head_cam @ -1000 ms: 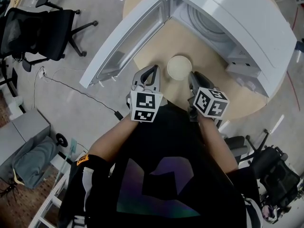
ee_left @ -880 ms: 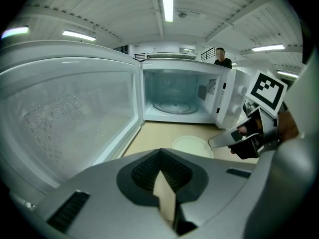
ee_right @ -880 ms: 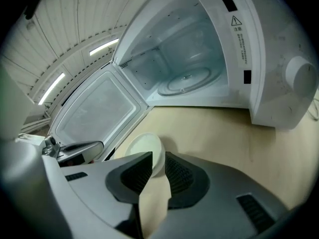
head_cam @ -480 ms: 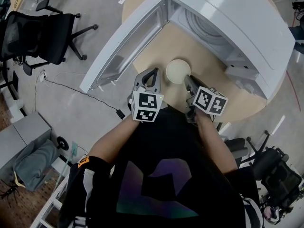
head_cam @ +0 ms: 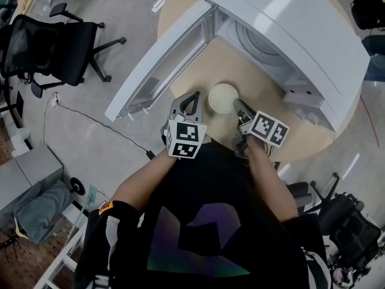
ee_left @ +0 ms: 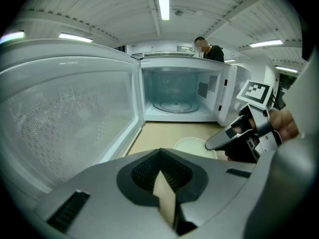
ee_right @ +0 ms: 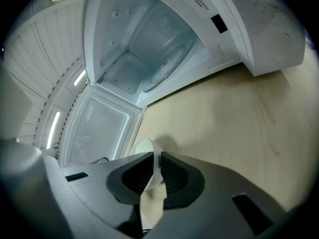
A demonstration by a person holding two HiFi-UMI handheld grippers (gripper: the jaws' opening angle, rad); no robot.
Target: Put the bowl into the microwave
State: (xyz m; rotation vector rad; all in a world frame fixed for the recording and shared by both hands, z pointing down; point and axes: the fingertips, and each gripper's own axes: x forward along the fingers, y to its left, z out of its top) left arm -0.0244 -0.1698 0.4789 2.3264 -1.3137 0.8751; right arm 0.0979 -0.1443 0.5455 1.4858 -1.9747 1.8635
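The right gripper (ee_right: pixel 152 166) is pinching the near rim of the round cream-coloured bowl (ee_right: pixel 142 146), its two jaws pressing on either side of the thin wall. Its forearm is reaching forward from the body, and the gripper is angling in toward the bowl (head_cam: pixel 221 96) from the right. Whether the bowl is resting on the table or raised off it cannot be told.

The left gripper (ee_left: pixel 160 153) is hanging just beside the bowl on its left, jaws together at the tips and holding nothing. Its arm is extending straight ahead.

The bowl is sitting outside the boxy white microwave (head_cam: pixel 301 29), over the round pale wooden table (head_cam: pixel 243 62), just in front of the empty cavity. The microwave's white door (head_cam: pixel 159 56) is standing wide open to the left.
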